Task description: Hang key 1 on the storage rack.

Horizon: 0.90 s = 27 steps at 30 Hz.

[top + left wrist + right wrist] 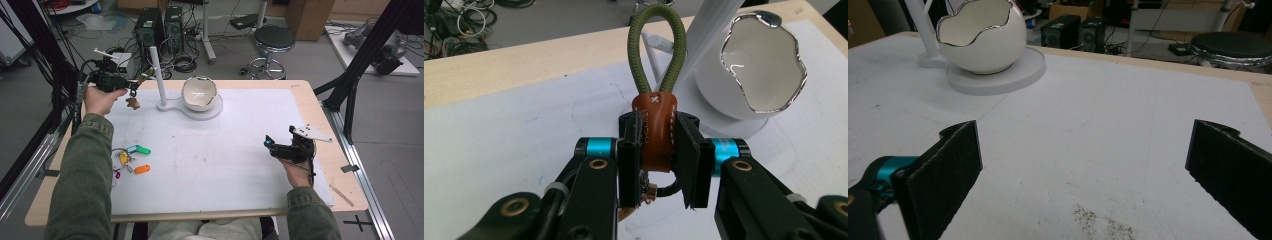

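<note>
While the left gripper (658,155) is held above the far left corner of the tabletop (320,100), a keychain (654,131) is clamped between its jaws.

The brown leather tab is pinched, with the green cord loop (657,47) pointing up and away toward the white stand (161,80) and the egg-shaped bowl (199,93); a small brown charm (132,103) is seen hanging below. The right gripper (1083,175) is held low over the near right of the white mat (225,160), jaws wide apart with nothing between them. A bunch of coloured key tags (131,159) is left lying at the near left.
</note>
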Motion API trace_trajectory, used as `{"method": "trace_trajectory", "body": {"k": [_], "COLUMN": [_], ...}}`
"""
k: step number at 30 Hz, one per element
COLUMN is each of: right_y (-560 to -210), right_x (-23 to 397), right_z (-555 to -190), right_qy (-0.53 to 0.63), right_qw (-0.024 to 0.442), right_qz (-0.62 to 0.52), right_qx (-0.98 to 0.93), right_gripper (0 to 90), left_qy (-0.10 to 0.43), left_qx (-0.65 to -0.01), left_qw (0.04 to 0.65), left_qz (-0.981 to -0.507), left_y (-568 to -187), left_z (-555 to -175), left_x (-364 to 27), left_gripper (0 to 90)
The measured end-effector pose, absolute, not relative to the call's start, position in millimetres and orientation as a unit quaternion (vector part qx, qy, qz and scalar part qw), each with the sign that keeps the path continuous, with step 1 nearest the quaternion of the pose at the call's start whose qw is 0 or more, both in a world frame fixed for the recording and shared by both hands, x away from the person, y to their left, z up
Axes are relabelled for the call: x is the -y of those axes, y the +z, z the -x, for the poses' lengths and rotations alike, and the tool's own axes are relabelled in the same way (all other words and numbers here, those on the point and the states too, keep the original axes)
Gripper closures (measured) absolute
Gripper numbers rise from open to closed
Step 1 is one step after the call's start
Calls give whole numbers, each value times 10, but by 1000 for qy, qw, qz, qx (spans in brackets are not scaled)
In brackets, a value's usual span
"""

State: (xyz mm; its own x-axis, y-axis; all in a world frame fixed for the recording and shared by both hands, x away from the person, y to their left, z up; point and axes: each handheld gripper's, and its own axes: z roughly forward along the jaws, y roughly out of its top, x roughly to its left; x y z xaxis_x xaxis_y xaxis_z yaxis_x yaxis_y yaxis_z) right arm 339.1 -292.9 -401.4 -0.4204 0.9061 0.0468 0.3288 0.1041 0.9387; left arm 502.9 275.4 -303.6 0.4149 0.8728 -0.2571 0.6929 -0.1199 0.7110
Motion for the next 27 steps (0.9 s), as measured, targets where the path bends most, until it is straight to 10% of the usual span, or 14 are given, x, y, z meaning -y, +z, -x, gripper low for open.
{"method": "trace_trajectory", "body": {"k": [20, 27], "right_y": [-4011, -4008], "right_x": [2934, 2946], "right_z": [-3390, -3393], "right_qy": [494, 497], "right_qw": [295, 296], "right_qz": [-452, -453], "right_qx": [-681, -679], "right_gripper": [5, 5], "left_qy": [104, 63], "left_qx": [-521, -560], "left_qw": [382, 438], "left_qz": [-756, -701], "left_y": [-3291, -3191], "left_z": [-5012, -4997], "left_x": [-2645, -2838], "left_gripper": [673, 492]}}
